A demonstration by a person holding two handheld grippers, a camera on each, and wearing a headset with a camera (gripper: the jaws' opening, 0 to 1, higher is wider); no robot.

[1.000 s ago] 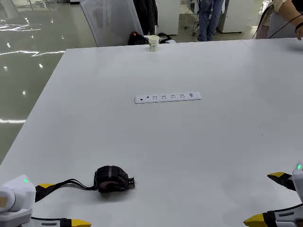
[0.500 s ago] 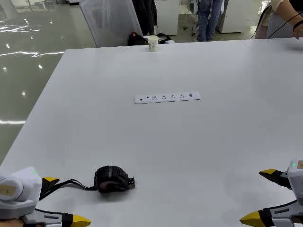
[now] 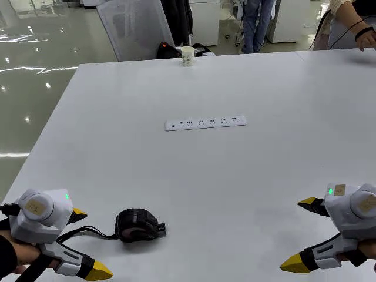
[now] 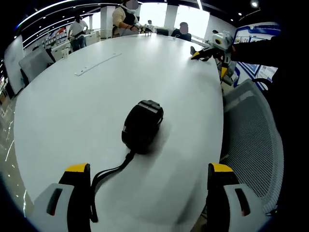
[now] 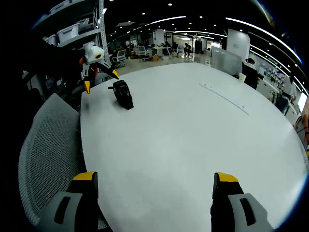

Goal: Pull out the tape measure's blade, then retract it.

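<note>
A black tape measure (image 3: 138,224) lies on the white table (image 3: 235,176) near its front left, its black wrist strap (image 3: 88,232) trailing left. My left gripper (image 3: 87,243) is open just left of it, with the strap between the yellow-tipped jaws. In the left gripper view the tape measure (image 4: 142,125) sits ahead of the open left gripper (image 4: 147,174), apart from it. My right gripper (image 3: 302,234) hangs open at the front right with nothing between its jaws. From the right gripper view (image 5: 152,181) the tape measure (image 5: 122,94) is far off, beside the other gripper (image 5: 99,65).
A white power strip (image 3: 205,123) lies mid-table. A paper cup (image 3: 187,55) stands at the far edge. A mesh chair (image 4: 256,140) sits by the near edge. A person's arm (image 3: 352,23) rests at the far right corner; other people stand behind.
Both grippers have risen further into the head view and moved inward over the table. The left one has come closer to the strap. The tape measure has not moved.
</note>
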